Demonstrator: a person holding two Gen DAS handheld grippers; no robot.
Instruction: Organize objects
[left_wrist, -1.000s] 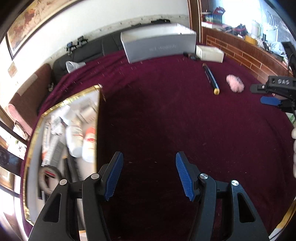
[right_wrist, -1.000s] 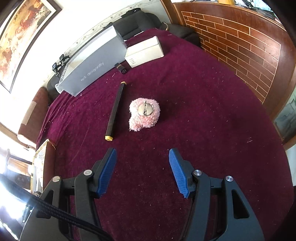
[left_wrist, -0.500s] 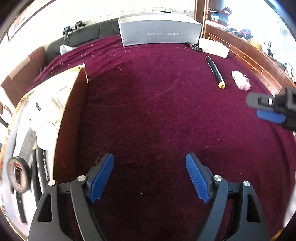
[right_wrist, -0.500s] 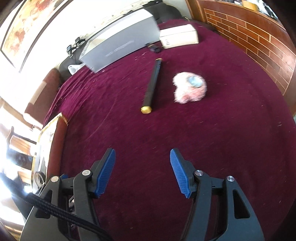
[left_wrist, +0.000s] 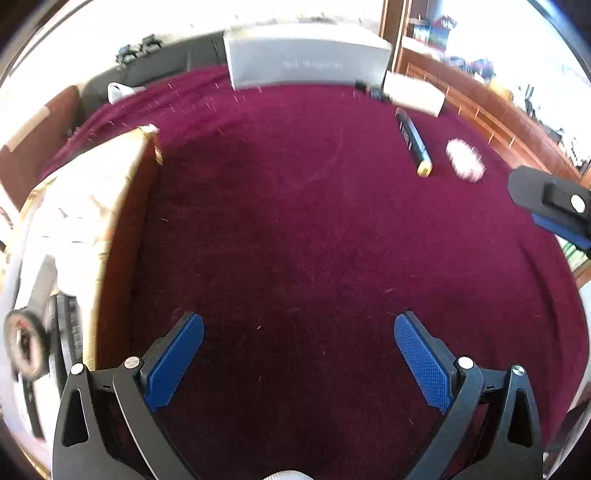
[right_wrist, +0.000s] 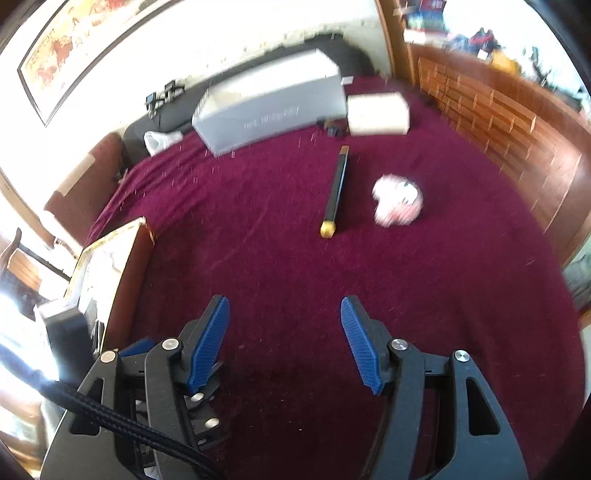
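Only my left view shows inside the gold-rimmed box. Both my left gripper and right gripper gape, empty. The black pen lies beside the pink puff, gold tip toward me.

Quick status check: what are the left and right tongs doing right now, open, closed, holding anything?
Left tongs: open, nothing between the pads, above bare maroon cloth.
Right tongs: open, holding nothing.
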